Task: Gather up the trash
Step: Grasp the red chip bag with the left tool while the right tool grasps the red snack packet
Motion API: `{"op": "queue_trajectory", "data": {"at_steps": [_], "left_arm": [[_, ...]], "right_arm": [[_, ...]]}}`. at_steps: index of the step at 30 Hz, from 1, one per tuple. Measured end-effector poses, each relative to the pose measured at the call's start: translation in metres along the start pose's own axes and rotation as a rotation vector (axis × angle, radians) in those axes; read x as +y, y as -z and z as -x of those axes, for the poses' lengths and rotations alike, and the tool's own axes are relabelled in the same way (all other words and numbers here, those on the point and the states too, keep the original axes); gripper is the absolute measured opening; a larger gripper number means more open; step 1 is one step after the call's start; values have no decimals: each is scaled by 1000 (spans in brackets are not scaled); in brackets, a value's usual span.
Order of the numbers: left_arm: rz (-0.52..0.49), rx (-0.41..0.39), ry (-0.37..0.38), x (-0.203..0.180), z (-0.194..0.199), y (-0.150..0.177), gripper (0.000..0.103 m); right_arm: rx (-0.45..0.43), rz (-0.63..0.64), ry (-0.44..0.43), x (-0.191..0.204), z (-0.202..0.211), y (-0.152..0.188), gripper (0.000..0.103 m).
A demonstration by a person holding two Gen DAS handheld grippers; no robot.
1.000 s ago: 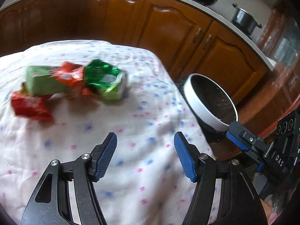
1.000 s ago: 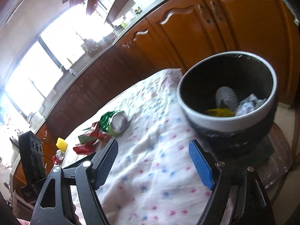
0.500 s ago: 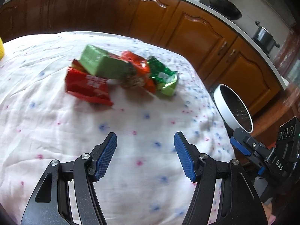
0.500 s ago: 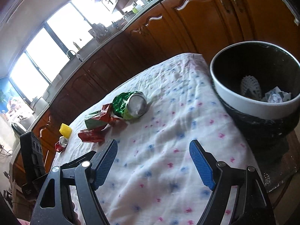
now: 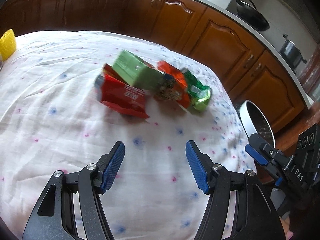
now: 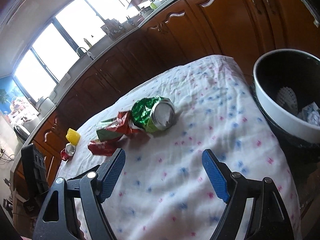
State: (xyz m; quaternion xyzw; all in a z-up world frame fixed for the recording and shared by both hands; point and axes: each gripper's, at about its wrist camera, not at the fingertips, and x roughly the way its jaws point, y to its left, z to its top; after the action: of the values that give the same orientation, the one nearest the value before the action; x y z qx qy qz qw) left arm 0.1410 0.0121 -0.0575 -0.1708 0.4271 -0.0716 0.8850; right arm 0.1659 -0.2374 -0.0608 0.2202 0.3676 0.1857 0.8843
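Both tools empty, jaws apart. Our left gripper (image 5: 155, 166) sits over bare cloth (image 5: 50, 132); our right gripper (image 6: 163, 172) likewise, spread wider.

Trash is one heap at 12 o'clock of both, near but not reached. From the left, near to far: red wrapper (image 5: 122, 98), green box (image 5: 136, 70) lying on it, orange wrapper (image 5: 174, 80), green can (image 5: 197, 92) at 1 o'clock. The bin (image 5: 256, 120) stands off the table edge at 3 o'clock.

How we'd do the step, as a judgement:
- Take outer pieces first: the left takes the red wrapper, the right takes the can. That keeps the tools from crossing.
- Can: jaws across the body, not the ends. It's crushed and may roll.
- Wrapper: come in low and pinch an edge. The cloth is loose, so don't snag it.
- The box leans on the wrapper and will likely slide when the wrapper is pulled.

View differences:
- The right view shows the can's (image 6: 153, 115) silver end, the bin's (image 6: 280, 112) inside with white scraps already in it, plus a small red can (image 6: 68, 152) and a yellow thing (image 6: 73, 137) at 10 o'clock.
- The left view shows the box faces and pile order, which the right view squashes together. There the bin is edge-on and its contents are hidden, and the small can is not seen.
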Motion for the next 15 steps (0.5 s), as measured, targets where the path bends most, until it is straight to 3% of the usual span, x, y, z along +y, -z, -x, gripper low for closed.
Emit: {"op": "queue_trajectory", "data": {"at_steps": [11, 15], "left_arm": [[122, -31, -20, 35, -1, -32, 67], [172, -32, -15, 46, -6, -44, 67]], "right_arm": [[8, 35, 14, 21, -37, -29, 80], [4, 142, -47, 50, -42, -28, 76]]}}
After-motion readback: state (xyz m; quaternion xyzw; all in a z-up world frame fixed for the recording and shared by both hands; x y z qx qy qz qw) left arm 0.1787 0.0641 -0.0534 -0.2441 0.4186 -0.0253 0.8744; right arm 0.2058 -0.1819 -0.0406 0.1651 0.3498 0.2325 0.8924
